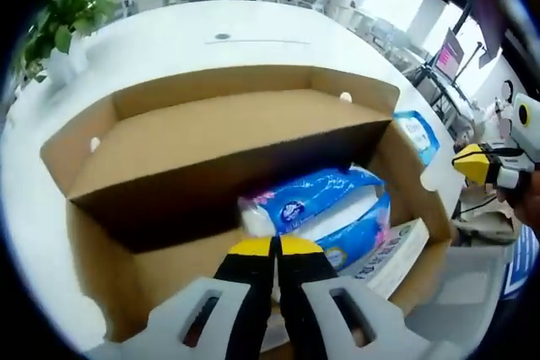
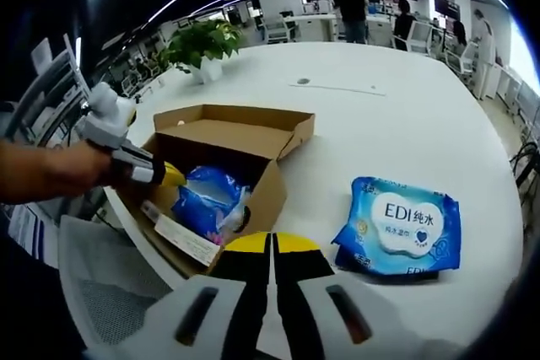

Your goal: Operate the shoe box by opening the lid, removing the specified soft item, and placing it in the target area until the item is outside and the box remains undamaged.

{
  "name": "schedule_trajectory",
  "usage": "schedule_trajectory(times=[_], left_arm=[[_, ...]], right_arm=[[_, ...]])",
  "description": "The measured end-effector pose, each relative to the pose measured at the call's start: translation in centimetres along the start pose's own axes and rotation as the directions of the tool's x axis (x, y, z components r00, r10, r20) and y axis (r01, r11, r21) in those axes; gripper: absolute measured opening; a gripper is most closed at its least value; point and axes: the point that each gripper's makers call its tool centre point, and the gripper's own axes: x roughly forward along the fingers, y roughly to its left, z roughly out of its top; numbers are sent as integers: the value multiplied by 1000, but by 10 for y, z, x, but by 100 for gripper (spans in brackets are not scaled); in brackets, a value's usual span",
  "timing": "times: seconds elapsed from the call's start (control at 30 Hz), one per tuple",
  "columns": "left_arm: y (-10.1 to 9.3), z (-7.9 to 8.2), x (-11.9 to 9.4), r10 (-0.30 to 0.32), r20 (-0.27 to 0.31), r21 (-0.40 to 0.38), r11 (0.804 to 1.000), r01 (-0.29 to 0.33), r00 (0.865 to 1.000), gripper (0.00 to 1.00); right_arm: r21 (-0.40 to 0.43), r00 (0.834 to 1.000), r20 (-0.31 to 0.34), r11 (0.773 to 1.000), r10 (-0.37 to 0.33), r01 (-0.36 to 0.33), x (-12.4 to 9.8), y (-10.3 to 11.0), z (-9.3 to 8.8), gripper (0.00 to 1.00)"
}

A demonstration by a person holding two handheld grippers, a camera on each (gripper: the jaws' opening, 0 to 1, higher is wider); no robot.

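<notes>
The cardboard shoe box (image 1: 93,233) stands open on the white table, its lid (image 1: 228,141) tipped back. Inside lies a soft blue-and-white tissue pack (image 1: 337,196) beside a white printed card (image 1: 396,255). My left gripper (image 1: 274,246) is shut, its yellow tips right at the pack's white end; I cannot tell whether it pinches the wrapper. In the right gripper view the left gripper (image 2: 169,176) reaches into the box (image 2: 278,191) at the pack (image 2: 207,196). My right gripper (image 2: 272,244) is shut on nothing, above the table in front of the box.
A blue wet-wipe pack (image 2: 396,225) lies on the table (image 2: 380,124) right of the box. A potted plant (image 2: 202,44) stands at the far side. A mesh chair (image 2: 101,292) sits at the near edge. A hand (image 2: 42,170) holds the left gripper. People stand behind.
</notes>
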Motion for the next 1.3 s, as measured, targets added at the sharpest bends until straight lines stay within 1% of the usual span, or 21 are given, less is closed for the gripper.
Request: schedule_trajectory(times=[0.27, 0.4, 0.47, 0.53, 0.63, 0.7, 0.87, 1.03, 1.17, 1.3], left_arm=[[20, -6, -13, 11, 10, -43, 999, -11, 1000, 0], [24, -9, -16, 7, 8, -53, 999, -7, 1000, 0], [24, -10, -16, 2, 10, -54, 999, -1, 1000, 0], [24, -10, -16, -3, 9, -51, 999, 3, 1000, 0], [24, -9, -15, -10, 8, -52, 999, 10, 1000, 0], [24, -9, -15, -15, 7, -56, 998, 15, 1000, 0], [24, -8, -14, -21, 6, -55, 998, 21, 1000, 0], [24, -8, -14, -27, 5, -64, 998, 27, 1000, 0], [24, -9, -14, -30, 4, -65, 997, 30, 1000, 0], [24, -8, -13, -32, 2, -66, 997, 32, 999, 0]], right_arm=[[-35, 997, -11, 997, 70, -71, 22, 32, 13, 0], [-67, 993, -26, 991, 114, -115, 37, 53, 19, 1], [-78, 992, -30, 989, 125, -127, 44, 60, 21, 1], [-94, 989, -50, 986, 137, -141, 56, 67, 21, 2], [-119, 988, -84, 983, 130, -139, 71, 71, 17, 4], [-108, 986, -105, 984, 129, -140, 79, 73, 15, 5], [-116, 984, -123, 983, 130, -144, 92, 78, 15, 5], [-129, 980, -153, 981, 125, -145, 98, 77, 10, 5], [-146, 979, -171, 980, 108, -134, 103, 71, 7, 6], [-141, 978, -182, 982, 102, -129, 109, 68, 5, 7]])
